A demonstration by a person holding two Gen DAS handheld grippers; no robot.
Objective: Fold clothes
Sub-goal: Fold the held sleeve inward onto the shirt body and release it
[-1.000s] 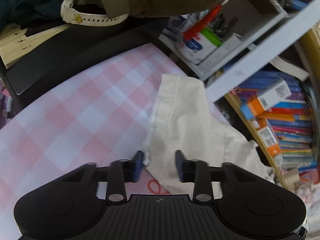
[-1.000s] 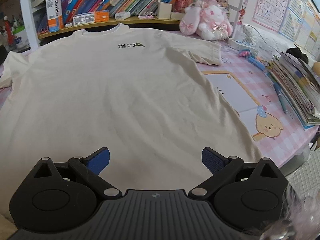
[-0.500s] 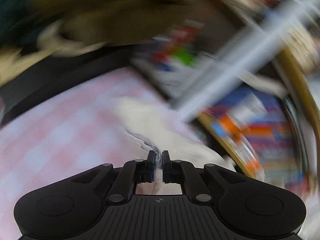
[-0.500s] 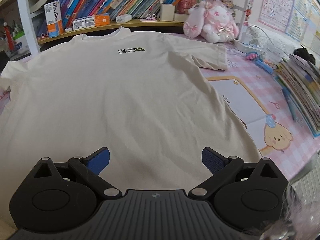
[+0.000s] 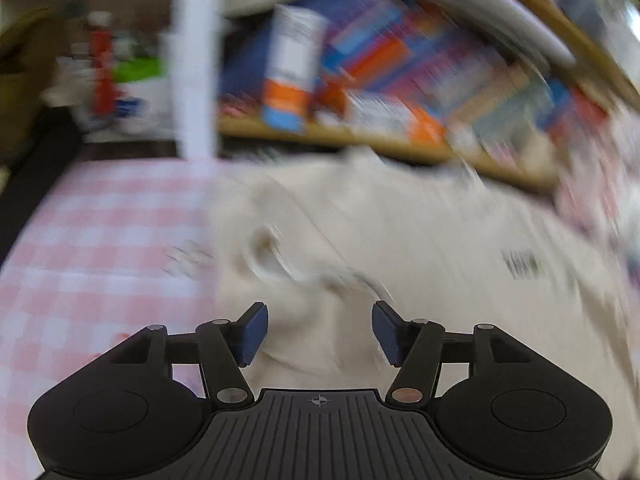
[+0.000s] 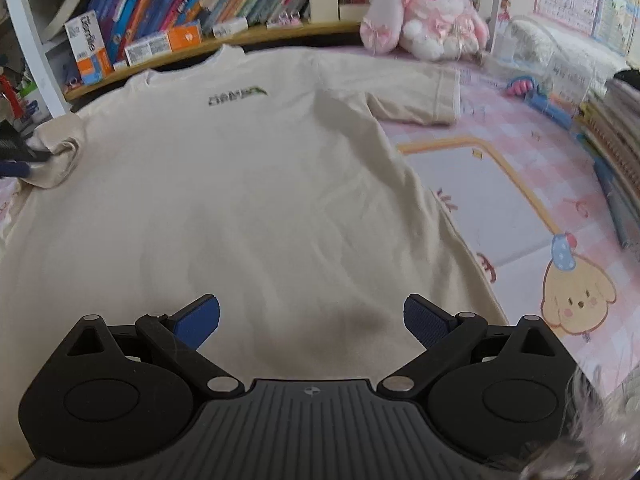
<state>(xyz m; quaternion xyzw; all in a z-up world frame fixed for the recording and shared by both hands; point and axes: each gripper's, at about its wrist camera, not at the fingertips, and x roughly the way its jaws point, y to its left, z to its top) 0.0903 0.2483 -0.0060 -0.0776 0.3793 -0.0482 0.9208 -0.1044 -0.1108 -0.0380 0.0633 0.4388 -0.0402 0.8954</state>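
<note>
A cream T-shirt (image 6: 248, 184) with a small dark chest print lies face up on the pink checked tablecloth (image 5: 100, 240). Its left sleeve (image 6: 56, 152) is bunched and turned in toward the body; its right sleeve (image 6: 424, 98) lies flat. In the blurred left wrist view, my left gripper (image 5: 316, 334) hangs over that bunched sleeve (image 5: 272, 252). Its jaws are opening, the pads are apart, and cloth lies below the gap. The left gripper (image 6: 14, 158) also shows at the right wrist view's left edge. My right gripper (image 6: 312, 320) is open above the shirt's lower part, holding nothing.
A shelf of books (image 6: 200, 12) runs along the table's far edge. A pink plush rabbit (image 6: 424, 24) sits at the back right. A cartoon desk mat (image 6: 520, 184) and a stack of notebooks (image 6: 616, 128) lie to the right of the shirt.
The left gripper shut on the left sleeve, carried it inward while rolling, and now its jaws stand apart. The sleeve is now bunched by the shoulder. The right gripper moved slightly nearer the shirt.
</note>
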